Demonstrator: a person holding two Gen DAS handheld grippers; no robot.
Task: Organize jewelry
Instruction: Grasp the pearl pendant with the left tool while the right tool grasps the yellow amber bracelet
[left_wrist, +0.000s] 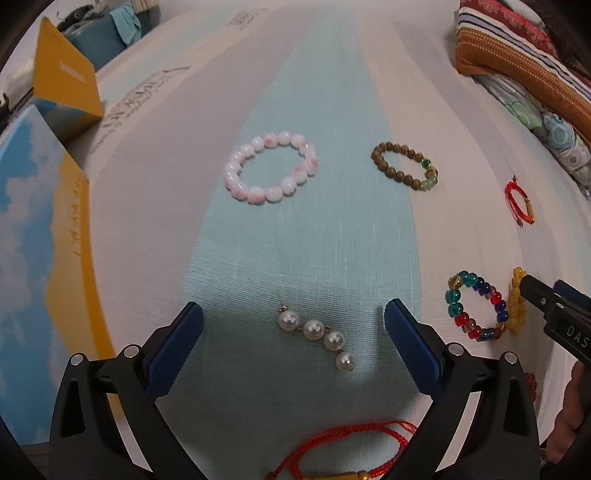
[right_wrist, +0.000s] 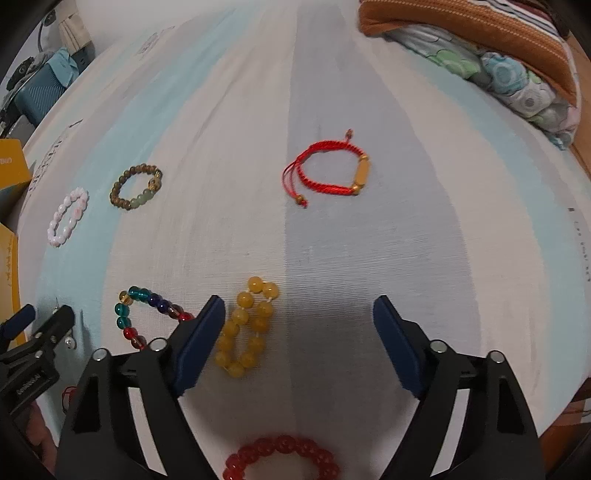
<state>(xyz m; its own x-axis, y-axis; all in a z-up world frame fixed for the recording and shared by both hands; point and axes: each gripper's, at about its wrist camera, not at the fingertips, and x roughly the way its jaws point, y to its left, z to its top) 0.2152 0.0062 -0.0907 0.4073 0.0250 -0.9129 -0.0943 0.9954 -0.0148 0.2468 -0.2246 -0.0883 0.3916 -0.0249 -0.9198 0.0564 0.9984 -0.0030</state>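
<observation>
Left to right. Left claw (left_wrist: 293, 325) has its jaws spread wide, nothing held, and the pearl strand (left_wrist: 317, 334) lies flat on the striped cloth (left_wrist: 332, 240) right between the two blue pads. The strand's long axis runs diagonally from upper left, where its small hook end sits, to lower right, so it is skewed to the line across the jaws, not square to it. It looks centred in the gap and touches neither pad. A red cord bracelet (left_wrist: 347, 448) sits just under the left claw. Further right, the multicolour bead bracelet (right_wrist: 147, 314) lies beside the right claw's left finger. Right claw (right_wrist: 299, 328) is also spread and empty; the yellow bead bracelet (right_wrist: 247, 326) lies inside its gap, hard against the left pad, long axis running away from the camera. Likely next pick is the pearls, left claw nearer; a slight wrist twist would probably square the grip.
</observation>
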